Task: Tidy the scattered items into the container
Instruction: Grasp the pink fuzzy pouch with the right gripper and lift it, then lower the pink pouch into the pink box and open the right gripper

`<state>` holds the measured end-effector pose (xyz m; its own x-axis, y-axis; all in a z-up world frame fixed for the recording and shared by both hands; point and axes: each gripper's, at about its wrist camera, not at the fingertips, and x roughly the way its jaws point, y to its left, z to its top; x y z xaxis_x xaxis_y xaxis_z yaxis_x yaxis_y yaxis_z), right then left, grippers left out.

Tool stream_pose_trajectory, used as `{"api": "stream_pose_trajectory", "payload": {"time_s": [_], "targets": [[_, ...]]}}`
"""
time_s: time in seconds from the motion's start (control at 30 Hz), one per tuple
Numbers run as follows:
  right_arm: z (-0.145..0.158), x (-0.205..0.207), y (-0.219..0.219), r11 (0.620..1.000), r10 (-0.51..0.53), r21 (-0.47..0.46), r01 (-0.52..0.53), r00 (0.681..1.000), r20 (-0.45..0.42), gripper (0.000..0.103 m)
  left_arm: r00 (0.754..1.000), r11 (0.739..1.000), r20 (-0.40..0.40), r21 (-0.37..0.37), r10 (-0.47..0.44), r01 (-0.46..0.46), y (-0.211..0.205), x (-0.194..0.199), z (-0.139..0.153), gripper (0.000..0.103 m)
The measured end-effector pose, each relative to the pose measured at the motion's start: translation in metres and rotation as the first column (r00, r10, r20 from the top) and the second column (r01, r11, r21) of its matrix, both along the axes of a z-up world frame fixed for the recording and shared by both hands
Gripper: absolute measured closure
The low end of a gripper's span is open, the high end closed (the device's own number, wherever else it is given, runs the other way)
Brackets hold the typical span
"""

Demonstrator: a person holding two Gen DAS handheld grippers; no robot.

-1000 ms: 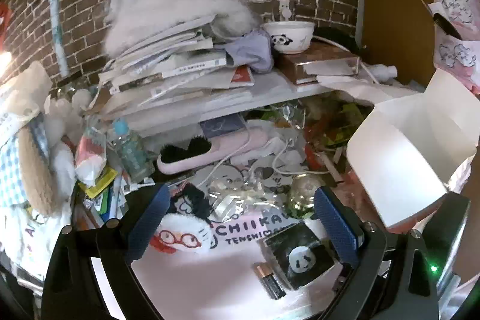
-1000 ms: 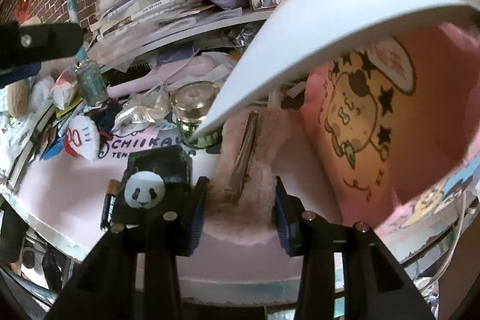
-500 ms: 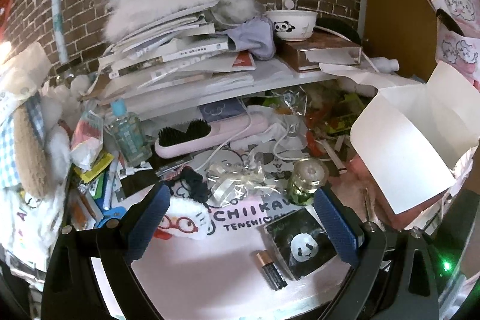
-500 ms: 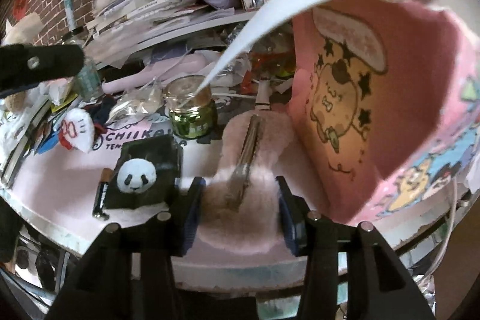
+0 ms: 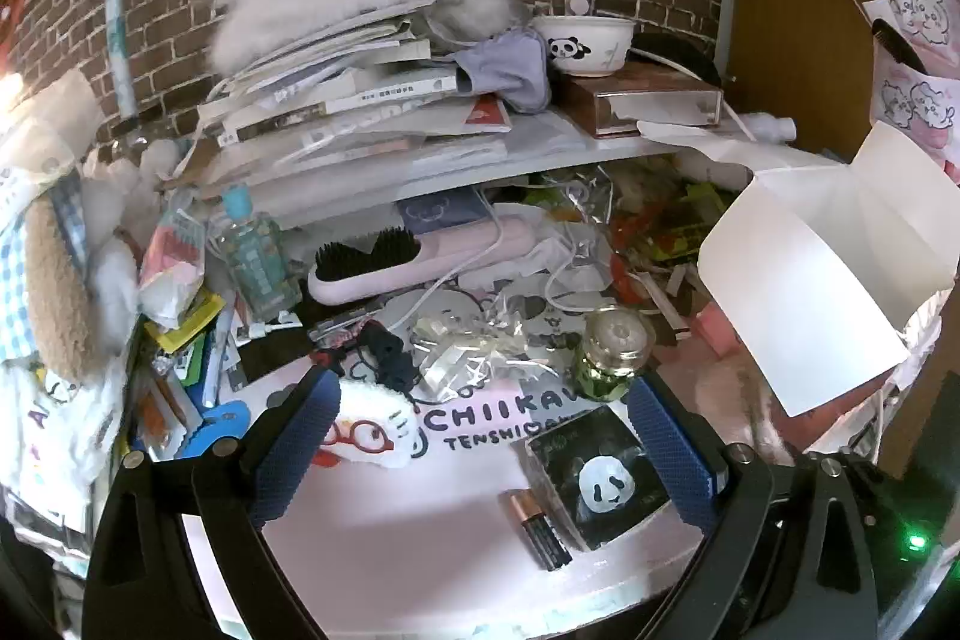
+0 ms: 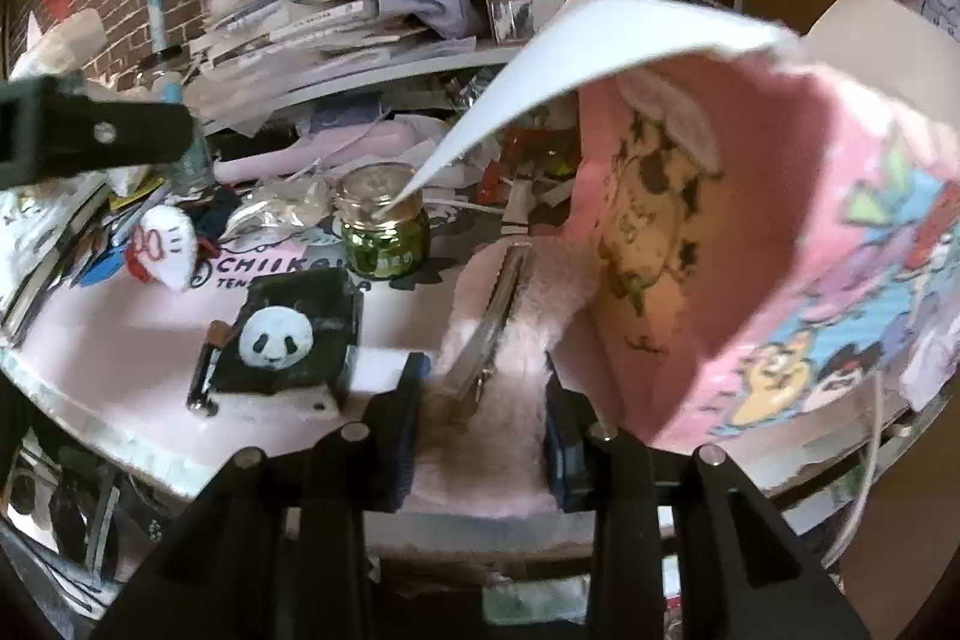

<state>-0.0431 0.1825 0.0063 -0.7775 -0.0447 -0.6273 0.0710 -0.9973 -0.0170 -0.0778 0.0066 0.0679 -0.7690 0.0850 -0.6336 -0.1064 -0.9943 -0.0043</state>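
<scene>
The near end of the fluffy pink pouch (image 6: pixel 510 340) is hidden between the gripper fingers, and the pink box (image 6: pixel 780 232) is blurred and cut off at the right edge.

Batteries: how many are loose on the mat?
1. The battery lies against the left edge of the black panda box, near the mat's front edge. Clutter behind could hide more.

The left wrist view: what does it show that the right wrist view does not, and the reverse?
Only the left wrist view shows the left gripper, open over the mat, and the black bristles of the pink hairbrush. Only the right wrist view shows the right gripper around the pink furry pouch and the box's cartoon-printed inside. Both show the panda case, battery and green jar.
</scene>
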Motion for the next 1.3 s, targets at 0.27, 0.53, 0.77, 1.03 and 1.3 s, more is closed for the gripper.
{"api": "stream_pose_trajectory", "payload": {"time_s": [0.27, 0.53, 0.77, 1.03, 1.3], "targets": [[0.025, 0.031, 0.007, 0.997, 0.078, 0.023, -0.078, 0.997, 0.006, 0.073, 1.000, 1.000, 0.007, 0.009, -0.012, 0.012, 0.005, 0.002, 0.002, 0.007], [0.042, 0.062, 0.024, 0.993, 0.110, 0.034, -0.111, 0.993, 0.033, 0.073, 0.999, 0.999, -0.014, 0.017, -0.035, 0.035, 0.011, 0.001, 0.012, 0.007], [0.064, 0.089, 0.037, 0.990, 0.126, 0.057, -0.127, 0.992, 0.020, 0.073, 0.999, 0.999, -0.022, 0.028, -0.035, 0.036, 0.010, 0.000, 0.014, 0.007], [0.103, 0.116, 0.043, 0.988, 0.138, 0.084, -0.132, 0.988, -0.070, 0.073, 0.999, 0.999, -0.020, 0.032, -0.031, 0.032, 0.010, -0.001, 0.014, 0.007], [0.140, 0.077, 0.056, 0.991, 0.093, 0.111, -0.075, 0.983, -0.161, 0.073, 0.999, 0.998, -0.032, 0.052, -0.021, 0.022, 0.004, 0.001, 0.017, 0.007]]}}
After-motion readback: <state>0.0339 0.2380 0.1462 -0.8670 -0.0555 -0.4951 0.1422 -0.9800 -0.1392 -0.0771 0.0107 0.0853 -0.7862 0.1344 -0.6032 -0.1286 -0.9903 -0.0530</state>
